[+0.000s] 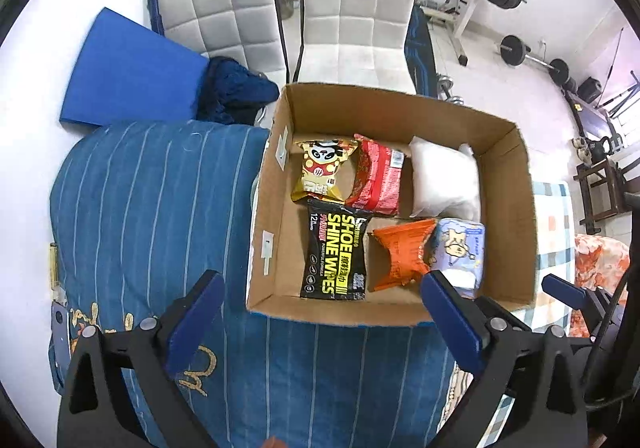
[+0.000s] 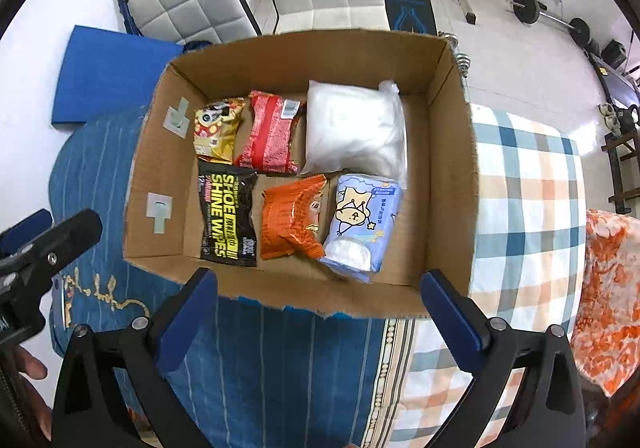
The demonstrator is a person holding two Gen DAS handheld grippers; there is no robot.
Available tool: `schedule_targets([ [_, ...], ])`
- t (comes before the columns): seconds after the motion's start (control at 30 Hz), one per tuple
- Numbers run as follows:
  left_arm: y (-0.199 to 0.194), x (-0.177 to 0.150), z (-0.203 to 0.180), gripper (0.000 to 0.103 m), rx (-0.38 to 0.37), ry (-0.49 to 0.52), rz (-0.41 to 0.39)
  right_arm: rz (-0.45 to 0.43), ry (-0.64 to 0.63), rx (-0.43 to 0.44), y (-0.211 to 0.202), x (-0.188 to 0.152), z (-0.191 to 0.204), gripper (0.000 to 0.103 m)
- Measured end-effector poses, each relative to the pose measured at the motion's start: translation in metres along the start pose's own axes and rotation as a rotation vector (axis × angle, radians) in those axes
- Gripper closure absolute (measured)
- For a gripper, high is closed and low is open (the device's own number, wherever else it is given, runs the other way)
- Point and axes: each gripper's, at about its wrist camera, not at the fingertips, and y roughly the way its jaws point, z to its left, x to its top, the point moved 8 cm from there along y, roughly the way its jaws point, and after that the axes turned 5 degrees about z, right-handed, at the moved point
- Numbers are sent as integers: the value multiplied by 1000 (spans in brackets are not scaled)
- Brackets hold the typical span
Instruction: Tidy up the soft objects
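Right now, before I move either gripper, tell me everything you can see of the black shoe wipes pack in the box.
The black shoe wipes pack is a flat, glossy soft pouch printed SHOE SHINE WIPES in yellow and white. It lies flat, looking sealed, on the floor of the cardboard box, in the near row toward the left wall. Its far end touches or slightly overlaps the yellow panda snack bag; the orange packet sits beside it. Neither gripper touches it.

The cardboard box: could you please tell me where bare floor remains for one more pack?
In the cardboard box, a bare strip runs along the right wall, beside the white pillow pack and tissue pack. A narrower strip borders the left wall, beside the shoe wipes. The middle is crowded, with packs touching.
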Motion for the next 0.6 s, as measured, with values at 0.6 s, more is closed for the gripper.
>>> schedule_targets([
  [0.6, -119, -62, -9, 0, -25, 18, -218, -222, 14, 22, -136, -79, 0, 0],
])
